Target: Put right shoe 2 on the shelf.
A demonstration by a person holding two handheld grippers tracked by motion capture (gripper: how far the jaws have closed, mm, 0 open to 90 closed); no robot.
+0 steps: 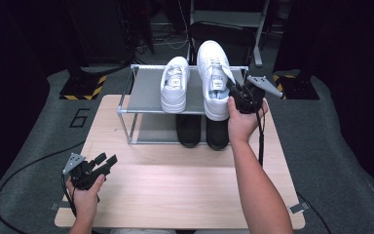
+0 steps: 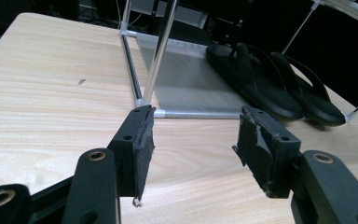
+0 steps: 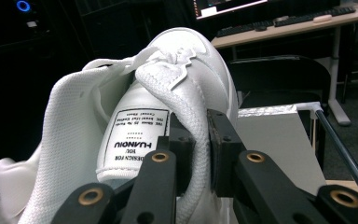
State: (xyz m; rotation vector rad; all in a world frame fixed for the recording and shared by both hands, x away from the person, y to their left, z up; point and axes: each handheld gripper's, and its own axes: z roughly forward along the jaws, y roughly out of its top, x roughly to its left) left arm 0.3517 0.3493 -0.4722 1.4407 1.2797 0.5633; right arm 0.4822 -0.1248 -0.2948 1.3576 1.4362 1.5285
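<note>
Right gripper (image 1: 237, 93) is clenched on a white sneaker (image 1: 214, 78), held at the right end of the rack's (image 1: 143, 90) top shelf. From the high view the shoe sits tilted, its toe pointing away over the rack's far rail and its heel hanging past the front edge; whether the sole touches the shelf, I cannot tell. The right gripper view gives the grip itself: the two fingers (image 3: 223, 149) pinch the padded collar wall of the white sneaker (image 3: 135, 126), one finger inside the opening and one outside. It also shows the printed insole label, unreadable from above.

A second white sneaker (image 1: 175, 84) rests flat on the top shelf, just left of the held one and apart from it.

Left gripper (image 1: 102, 163) hovers low over the near left part of the counter (image 1: 185, 185), well apart from the rack. In the left gripper view its fingers (image 2: 137, 144) are released, standing wide with only bare counter (image 2: 51, 93) between them.

That same view looks under the rack (image 2: 161, 46) and shows a pair of black flip-flops (image 2: 270, 86) lying side by side on the lower shelf, straps visible. From above, the black flip-flops (image 1: 202, 131) appear merely as two dark toes below the top shelf.
</note>
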